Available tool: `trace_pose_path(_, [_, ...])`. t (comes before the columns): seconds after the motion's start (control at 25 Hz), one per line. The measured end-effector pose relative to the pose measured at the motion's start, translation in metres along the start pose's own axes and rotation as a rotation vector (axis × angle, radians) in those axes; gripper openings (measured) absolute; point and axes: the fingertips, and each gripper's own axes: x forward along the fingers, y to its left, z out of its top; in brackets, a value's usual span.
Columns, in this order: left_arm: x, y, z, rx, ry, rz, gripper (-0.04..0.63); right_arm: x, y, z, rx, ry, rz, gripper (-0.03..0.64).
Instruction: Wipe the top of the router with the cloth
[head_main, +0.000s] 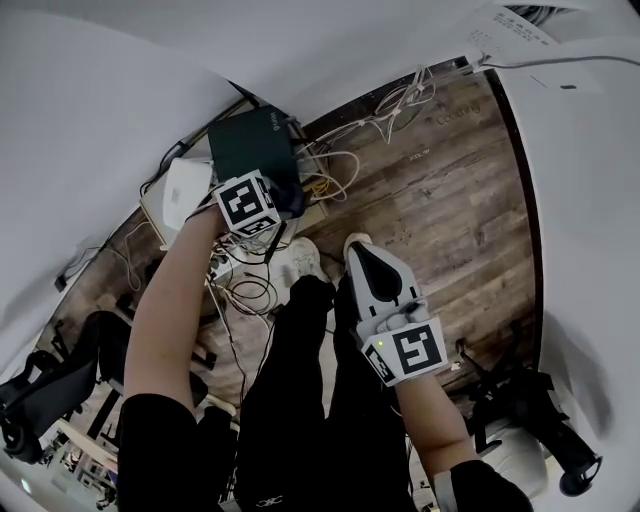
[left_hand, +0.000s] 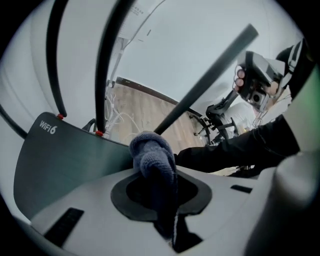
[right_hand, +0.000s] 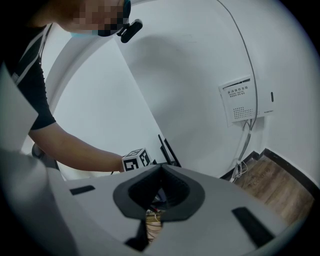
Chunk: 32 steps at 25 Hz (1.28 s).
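Blue-grey knitted cloth (left_hand: 152, 152) is clenched in the left hand-held gripper (left_hand: 158, 172), its arm stretched forward so the cloth sits at the near edge of the flat dark-green router (head_main: 250, 140). The right hand-held gripper (head_main: 360, 252) hangs over the person's legs, jaws closed on nothing. Below lie a brown wood-plank floor (head_main: 450, 200) and tangled white cables (head_main: 335, 165).

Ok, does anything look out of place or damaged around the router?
Only the cables: a loose white tangle sprawls across the floor beside the router. Nothing looks damaged; the left tool is shut on the cloth.
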Motion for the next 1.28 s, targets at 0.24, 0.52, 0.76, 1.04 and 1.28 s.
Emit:
trace_pose_path(0.24, [-0.017, 0.039, 0.013, -0.130, -0.081, 0.112, 0.064, 0.002, 0.006, -0.002, 0.001, 0.002, -0.001, 0.000])
trace_pose_path(0.52, [-0.043, 0.095, 0.028, -0.295, -0.200, 0.303, 0.064, -0.002, 0.006, -0.005, 0.017, 0.009, -0.020, 0.000])
trace_pose_path(0.76, [-0.061, 0.126, 0.036, -0.347, -0.266, 0.384, 0.064, 0.000, 0.003, -0.006, 0.027, 0.015, -0.040, 0.000])
trace_pose_path(1.04, [-0.075, 0.156, 0.044, -0.356, -0.274, 0.495, 0.064, -0.001, 0.002, -0.010, 0.034, 0.023, -0.053, 0.000])
trace_pose_path(1.28, [-0.085, 0.170, 0.040, -0.337, -0.268, 0.604, 0.065, -0.001, 0.002, -0.018, 0.039, 0.035, -0.058, 0.000])
